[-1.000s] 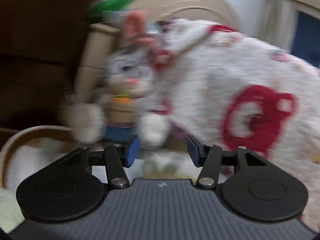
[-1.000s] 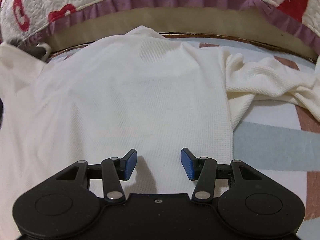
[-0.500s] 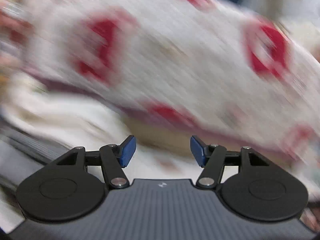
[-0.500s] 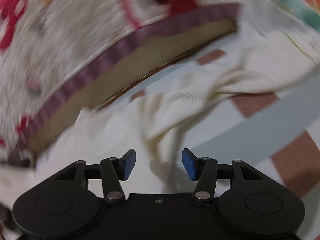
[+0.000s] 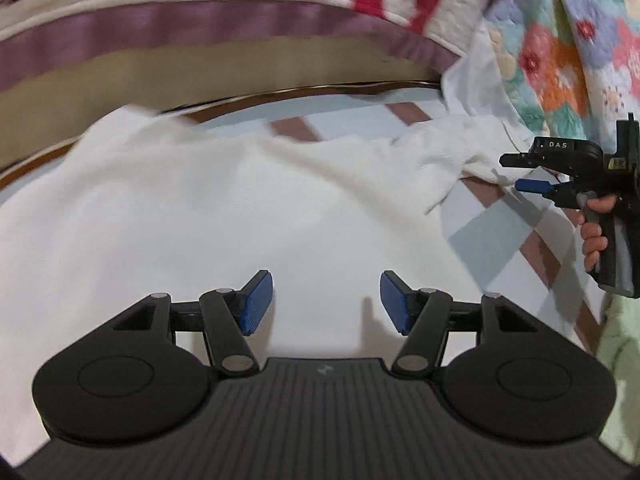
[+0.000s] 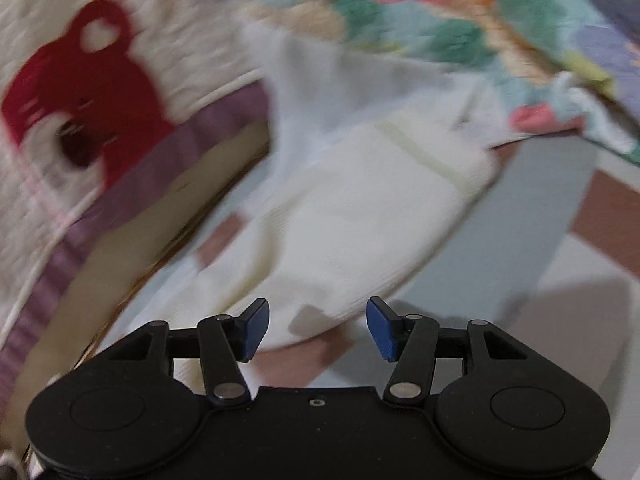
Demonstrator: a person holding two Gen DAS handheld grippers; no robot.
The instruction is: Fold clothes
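Note:
A cream-white knit top [image 5: 208, 216] lies spread flat on the checked sheet [image 5: 480, 240]. My left gripper [image 5: 326, 284] hovers open above its body, with nothing between the blue pads. The top's right sleeve [image 5: 452, 160] lies bunched toward the right. There a hand holds my right gripper [image 5: 514, 172] just beside the sleeve's end. In the right wrist view the sleeve [image 6: 360, 224], with its cuff seam, runs up and away from my right gripper [image 6: 317, 312]. Its jaws are opening; the sleeve's near edge lies under the gap, and the pads do not touch it.
A white quilt with red bear prints and a purple border [image 5: 200, 28] hangs over a beige bed edge [image 5: 240, 76] behind the top. A floral patchwork quilt [image 5: 560, 60] lies at the right. Pale green cloth [image 5: 618, 344] sits at the lower right.
The left view has swung from a plush toy and the quilt down onto the top's body. The right view has rolled and shifted from the top's body to the right sleeve.

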